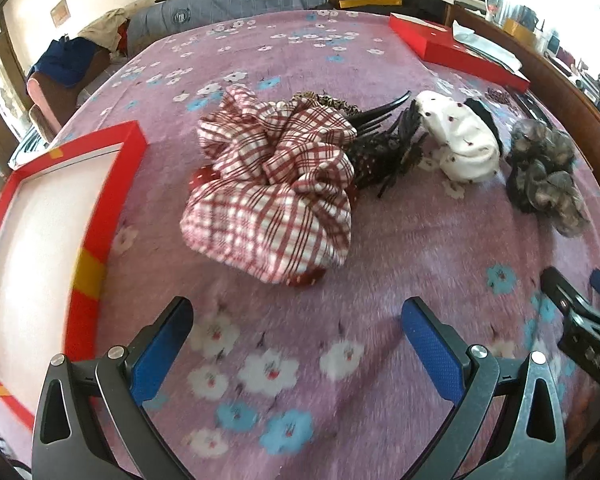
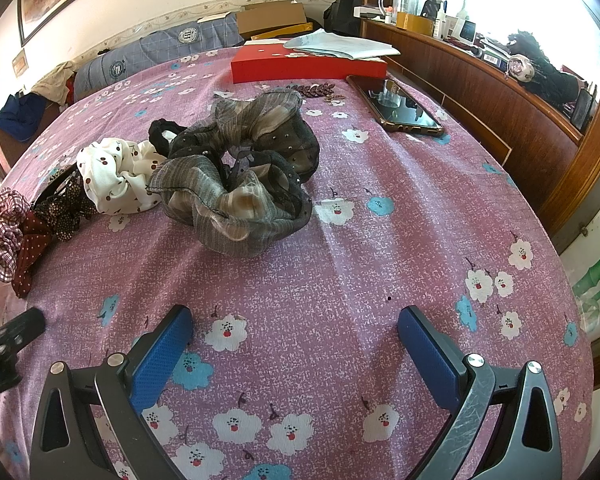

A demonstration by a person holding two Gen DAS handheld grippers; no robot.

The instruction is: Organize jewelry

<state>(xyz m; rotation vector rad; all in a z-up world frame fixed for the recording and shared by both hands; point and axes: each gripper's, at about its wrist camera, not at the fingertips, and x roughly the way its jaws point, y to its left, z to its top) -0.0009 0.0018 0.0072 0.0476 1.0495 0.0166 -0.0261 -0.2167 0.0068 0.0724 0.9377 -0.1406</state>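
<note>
Nothing looks sorted yet: the scrunchies lie loose on the bed, the red box at left holds nothing, and both the left gripper and right gripper hang spread apart, holding nothing.

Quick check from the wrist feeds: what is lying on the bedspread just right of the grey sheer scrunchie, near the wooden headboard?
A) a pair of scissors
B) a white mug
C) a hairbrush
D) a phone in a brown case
D: the right wrist view shows a phone in a brown case lying flat, screen up, on the bedspread, beyond and to the right of the grey sheer scrunchie and beside the wooden headboard.
</note>
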